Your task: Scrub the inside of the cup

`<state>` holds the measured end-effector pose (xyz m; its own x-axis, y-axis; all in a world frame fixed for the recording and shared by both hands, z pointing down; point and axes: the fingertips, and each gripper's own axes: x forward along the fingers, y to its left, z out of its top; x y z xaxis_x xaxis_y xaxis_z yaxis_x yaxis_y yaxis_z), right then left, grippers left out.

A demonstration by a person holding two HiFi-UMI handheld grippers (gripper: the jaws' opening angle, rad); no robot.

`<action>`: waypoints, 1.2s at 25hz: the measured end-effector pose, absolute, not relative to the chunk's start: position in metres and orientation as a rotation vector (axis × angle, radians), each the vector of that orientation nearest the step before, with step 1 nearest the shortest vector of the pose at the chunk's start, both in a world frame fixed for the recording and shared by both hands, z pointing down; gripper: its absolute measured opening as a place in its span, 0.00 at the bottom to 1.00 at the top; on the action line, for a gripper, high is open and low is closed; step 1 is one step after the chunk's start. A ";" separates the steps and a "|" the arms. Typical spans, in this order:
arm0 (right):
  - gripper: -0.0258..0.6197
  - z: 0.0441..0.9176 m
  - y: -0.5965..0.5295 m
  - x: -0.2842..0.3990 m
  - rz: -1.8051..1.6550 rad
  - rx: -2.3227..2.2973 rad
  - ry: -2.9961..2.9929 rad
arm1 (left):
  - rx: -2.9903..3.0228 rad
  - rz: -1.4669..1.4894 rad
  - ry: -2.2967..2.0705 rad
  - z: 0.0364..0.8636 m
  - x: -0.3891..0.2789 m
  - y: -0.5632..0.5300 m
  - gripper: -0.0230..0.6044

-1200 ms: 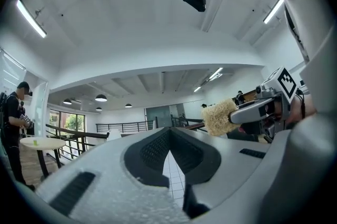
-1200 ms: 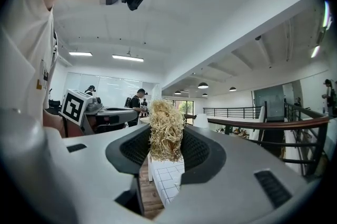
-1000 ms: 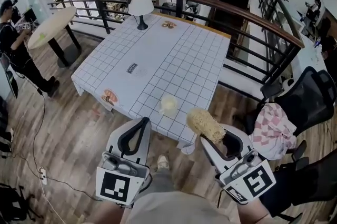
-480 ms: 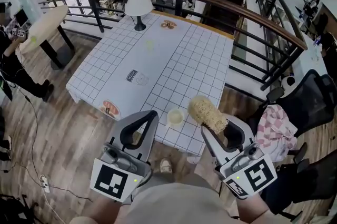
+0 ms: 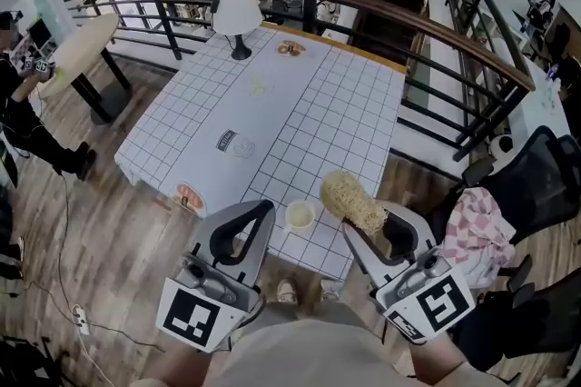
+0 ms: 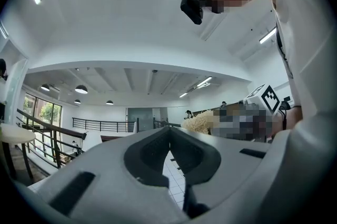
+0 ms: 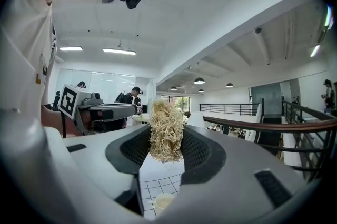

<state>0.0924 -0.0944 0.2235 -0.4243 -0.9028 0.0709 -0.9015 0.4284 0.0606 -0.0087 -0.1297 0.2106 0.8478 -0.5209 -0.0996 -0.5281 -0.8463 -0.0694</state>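
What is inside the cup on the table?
Only a pale interior shows in the cup; the scrubber is outside it, clamped in the right gripper. Any residue is too small to tell.

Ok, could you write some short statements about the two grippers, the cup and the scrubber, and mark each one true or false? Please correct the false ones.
1. The right gripper is closed on a straw-coloured fibrous scrubber. True.
2. The left gripper holds the cup. False: its jaws are together with nothing between them, and the cup stands on the table.
3. The cup stands on the checked cloth near the table's near edge. True.
4. The scrubber is inside the cup. False: it is held in the air, to the right of the cup in the head view.
5. The white lamp stands right beside the cup. False: it stands at the far end of the table.
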 end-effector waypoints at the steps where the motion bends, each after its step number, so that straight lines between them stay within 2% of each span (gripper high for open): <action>1: 0.28 0.223 -0.095 0.094 -0.028 1.621 -2.576 | -2.932 0.113 0.820 0.212 -0.005 -0.128 0.06; 14: 0.28 0.256 -0.120 0.120 0.064 1.553 -2.564 | -2.931 0.024 0.605 0.259 0.020 -0.120 0.06; 16: 0.28 0.266 -0.127 0.119 0.084 1.530 -2.556 | -2.935 -0.072 0.593 0.280 0.019 -0.128 0.08; 18: 0.28 0.277 -0.134 0.118 0.109 1.514 -2.551 | -2.942 -0.159 0.604 0.304 0.016 -0.135 0.17; 30: 0.28 0.371 -0.178 0.102 0.241 1.417 -2.466 | -3.034 -0.392 0.581 0.461 0.017 -0.155 0.20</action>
